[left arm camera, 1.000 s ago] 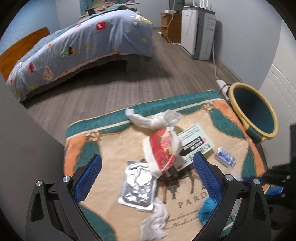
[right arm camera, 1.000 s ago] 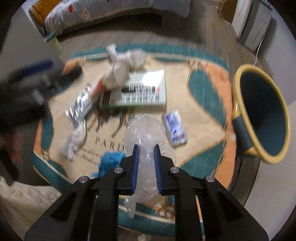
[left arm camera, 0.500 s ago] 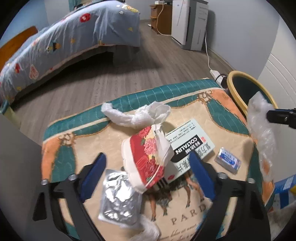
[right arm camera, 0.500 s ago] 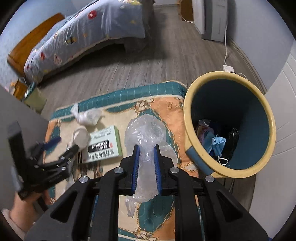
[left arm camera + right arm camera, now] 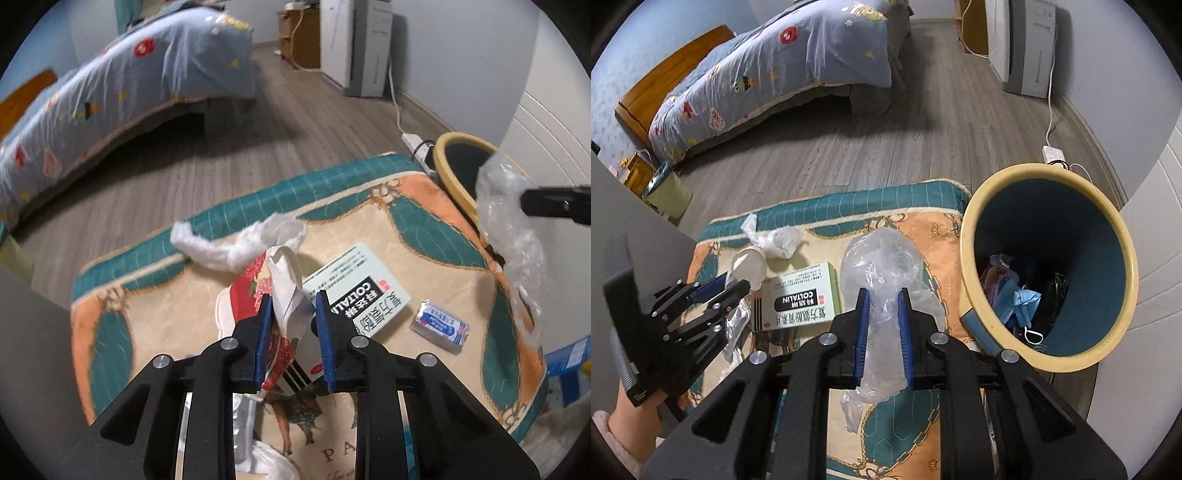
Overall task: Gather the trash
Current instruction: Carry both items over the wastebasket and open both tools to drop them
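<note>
My left gripper [image 5: 293, 308] is shut on a crumpled red-flowered paper cup [image 5: 255, 291] on the mat; it also shows in the right wrist view [image 5: 735, 284]. My right gripper [image 5: 882, 306] is shut on a clear crumpled plastic bag [image 5: 882, 266] and holds it above the mat, just left of the trash bin [image 5: 975, 295]. The bag shows at the right edge of the left wrist view [image 5: 517, 236]. The yellow-rimmed bin with a teal inside holds a blue mask and other trash. A white-green medicine box [image 5: 354, 291], a small blue-white packet [image 5: 439, 326] and a white tissue [image 5: 236, 247] lie on the mat.
The trash lies on a teal, orange and beige mat [image 5: 421, 236] on a grey wood floor. A silver foil blister [image 5: 243, 417] and another tissue [image 5: 273, 461] lie near me. A bed with a blue quilt [image 5: 768, 70] stands behind. A power strip [image 5: 1052, 153] lies beyond the bin.
My left gripper has moved forward and closed on the paper cup. My right gripper has carried the plastic bag up and right, beside the bin.
</note>
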Motion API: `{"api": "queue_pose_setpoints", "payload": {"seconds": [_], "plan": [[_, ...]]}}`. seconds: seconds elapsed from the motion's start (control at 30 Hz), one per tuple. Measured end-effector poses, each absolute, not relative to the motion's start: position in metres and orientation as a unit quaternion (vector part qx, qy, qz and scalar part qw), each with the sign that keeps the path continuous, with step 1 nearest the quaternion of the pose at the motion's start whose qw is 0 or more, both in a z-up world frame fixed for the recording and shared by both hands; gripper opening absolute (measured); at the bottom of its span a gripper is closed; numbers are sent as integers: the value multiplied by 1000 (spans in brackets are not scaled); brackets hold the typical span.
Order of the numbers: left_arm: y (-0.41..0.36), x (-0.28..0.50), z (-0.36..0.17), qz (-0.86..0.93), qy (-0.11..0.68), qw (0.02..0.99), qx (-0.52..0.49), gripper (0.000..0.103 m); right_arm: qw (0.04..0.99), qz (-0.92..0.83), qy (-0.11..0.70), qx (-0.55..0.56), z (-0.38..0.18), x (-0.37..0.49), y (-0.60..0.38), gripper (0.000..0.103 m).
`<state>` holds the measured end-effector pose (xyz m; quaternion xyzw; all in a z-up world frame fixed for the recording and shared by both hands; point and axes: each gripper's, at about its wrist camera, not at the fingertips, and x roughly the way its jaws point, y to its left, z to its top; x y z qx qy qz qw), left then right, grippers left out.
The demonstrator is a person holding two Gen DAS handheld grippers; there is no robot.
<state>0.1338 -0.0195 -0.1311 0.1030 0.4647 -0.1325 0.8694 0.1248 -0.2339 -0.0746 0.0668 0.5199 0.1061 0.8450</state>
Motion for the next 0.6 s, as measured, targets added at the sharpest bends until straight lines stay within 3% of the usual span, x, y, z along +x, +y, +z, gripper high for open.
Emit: {"api": "queue_pose_setpoints", "payload": {"seconds": [0.37, 0.6], "plan": [[-47, 121, -73, -177, 395, 897, 88, 25, 865, 87, 488, 78, -49, 125, -258, 15], [-79, 114, -67, -209, 386, 892, 107, 25, 869, 72, 479, 97, -49, 125, -281, 15]]}}
